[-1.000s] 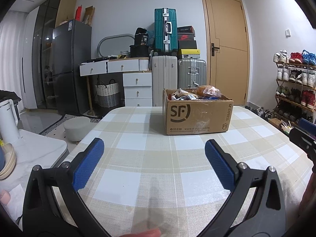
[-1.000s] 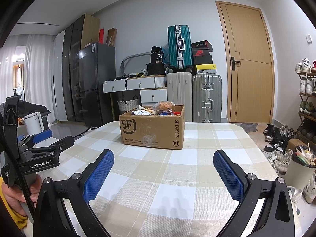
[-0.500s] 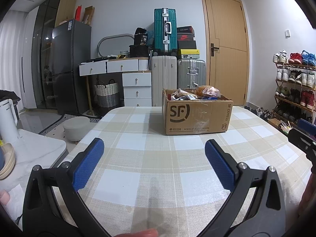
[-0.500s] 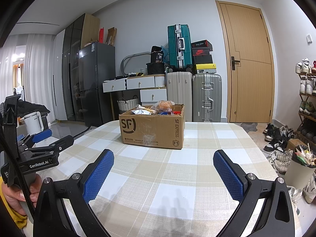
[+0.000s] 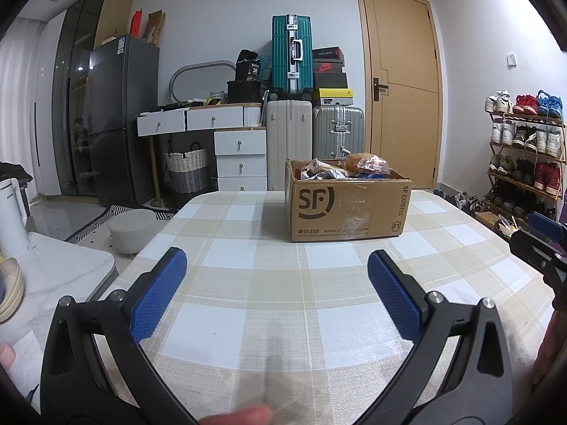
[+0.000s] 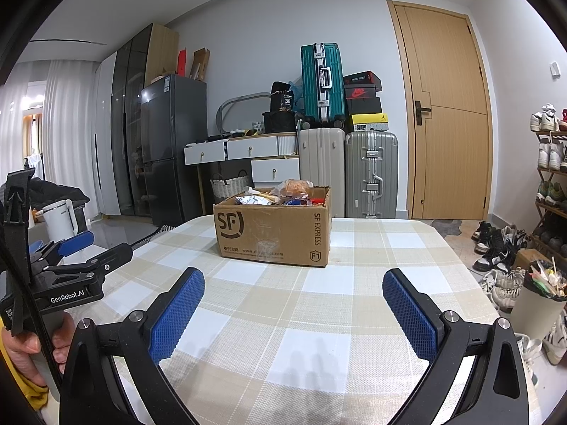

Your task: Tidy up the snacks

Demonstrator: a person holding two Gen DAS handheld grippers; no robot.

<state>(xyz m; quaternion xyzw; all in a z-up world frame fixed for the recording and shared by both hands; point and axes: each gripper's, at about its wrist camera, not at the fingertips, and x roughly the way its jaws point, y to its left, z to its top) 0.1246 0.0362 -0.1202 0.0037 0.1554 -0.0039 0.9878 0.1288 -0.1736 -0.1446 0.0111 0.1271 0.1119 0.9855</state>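
Your left hand-held gripper [image 5: 276,272] and right hand-held gripper [image 6: 294,292] hover spread and empty over the checked-cloth counter [image 6: 319,318], every visible wrapped snack [image 5: 340,170] heaped in the brown cardboard SF box [image 5: 349,209], sorted or not

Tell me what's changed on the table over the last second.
Nothing visibly changed. The left gripper and right gripper are both open and empty, short of the cardboard box, which sits in the same spot on the checked tablecloth with the snacks inside.
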